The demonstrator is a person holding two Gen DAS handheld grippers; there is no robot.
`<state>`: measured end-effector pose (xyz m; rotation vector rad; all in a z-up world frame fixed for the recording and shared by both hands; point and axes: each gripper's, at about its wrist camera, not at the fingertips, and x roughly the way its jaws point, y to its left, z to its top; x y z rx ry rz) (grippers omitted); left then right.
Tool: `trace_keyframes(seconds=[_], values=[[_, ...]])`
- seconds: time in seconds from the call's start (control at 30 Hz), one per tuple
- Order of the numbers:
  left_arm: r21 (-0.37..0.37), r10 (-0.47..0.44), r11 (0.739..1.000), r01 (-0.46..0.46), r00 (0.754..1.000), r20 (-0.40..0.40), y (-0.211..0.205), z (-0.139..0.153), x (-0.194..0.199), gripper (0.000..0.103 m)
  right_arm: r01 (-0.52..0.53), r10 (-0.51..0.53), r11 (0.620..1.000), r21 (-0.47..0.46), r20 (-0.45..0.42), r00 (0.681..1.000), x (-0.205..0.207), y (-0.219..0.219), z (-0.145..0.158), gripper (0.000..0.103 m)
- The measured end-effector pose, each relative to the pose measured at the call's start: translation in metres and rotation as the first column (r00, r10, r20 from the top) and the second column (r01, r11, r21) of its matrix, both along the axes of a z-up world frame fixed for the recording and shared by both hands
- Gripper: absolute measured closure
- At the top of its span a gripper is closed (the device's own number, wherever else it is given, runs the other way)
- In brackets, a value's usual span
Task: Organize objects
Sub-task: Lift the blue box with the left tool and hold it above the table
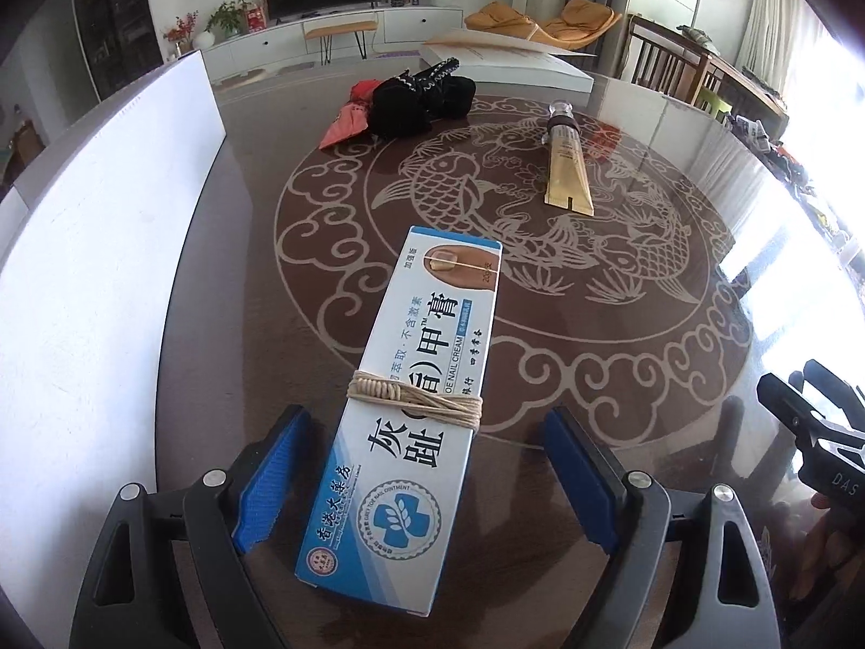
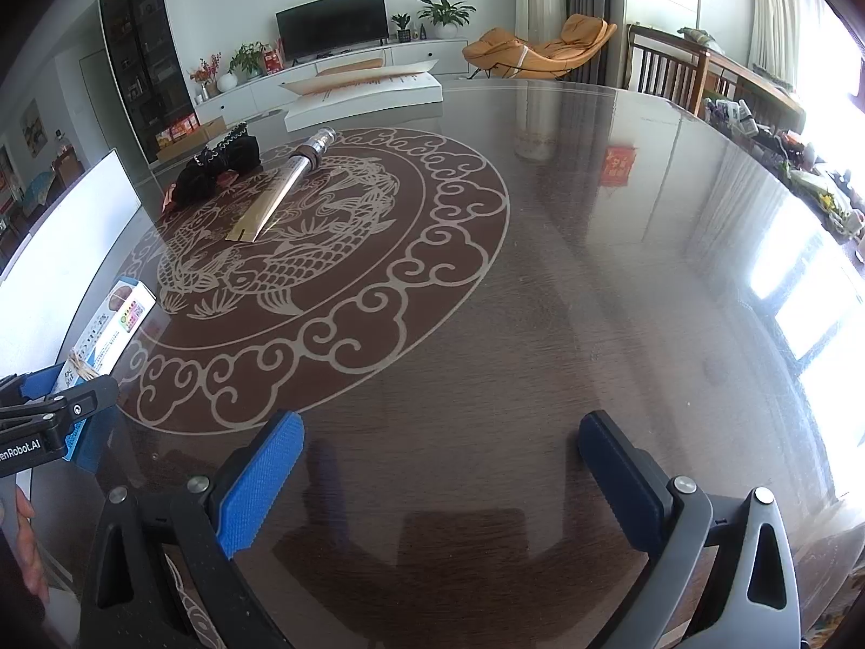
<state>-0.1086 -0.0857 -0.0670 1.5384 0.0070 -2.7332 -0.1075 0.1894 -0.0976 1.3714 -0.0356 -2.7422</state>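
Nail cream box (image 1: pixel 403 405), white and blue, bound with twine: lies flat on the glass-topped surface (image 1: pixel 621 378) between the left gripper (image 1: pixel 427 478) pads, jaws wide, apparently not pressing it. Right gripper (image 2: pixel 440 478): wide open, empty. Gold tube (image 1: pixel 567 173) and black cloth bundle (image 1: pixel 421 100): farther back, apart.

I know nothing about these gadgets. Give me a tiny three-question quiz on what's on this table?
1. True or false: the left gripper is clamped on the nail cream box.
2. What lies nearest the gold tube? A) black cloth bundle B) a mug C) a book
3. What is wound around the box?

Key:
1. False; its jaws stand open, pads clear of the box.
2. A
3. Pale string.
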Motion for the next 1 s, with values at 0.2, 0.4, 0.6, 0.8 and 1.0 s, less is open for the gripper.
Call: trace_keyframes(seconds=[0.2, 0.4, 0.6, 0.8, 1.0], values=[[-0.003, 0.073, 0.997, -0.073, 0.997, -0.032, -0.012, -0.007, -0.003, 0.0, 0.0, 0.0, 1.0, 0.0, 0.0, 1.0, 0.0, 0.0, 0.0, 0.001], [-0.004, 0.118, 0.993, -0.118, 0.992, -0.047, -0.013, -0.007, -0.007, 0.0, 0.0, 0.0, 1.0, 0.0, 0.0, 1.0, 0.0, 0.0, 0.0, 0.001], [-0.004, 0.106, 0.994, -0.106, 0.992, -0.072, -0.013, -0.008, -0.006, 0.0, 0.0, 0.0, 1.0, 0.0, 0.0, 1.0, 0.0, 0.0, 0.0, 0.001], [-0.004, 0.089, 0.996, -0.09, 0.993, -0.073, -0.015, -0.008, -0.011, 0.0, -0.001, 0.001, 1.0, 0.002, 0.001, 1.0, 0.0, 0.0, -0.001, 0.001], [-0.002, 0.079, 0.997, -0.079, 0.994, -0.073, -0.016, -0.008, -0.014, 0.0, -0.001, 0.001, 1.0, 0.004, 0.001, 1.0, 0.001, 0.0, -0.001, 0.001]])
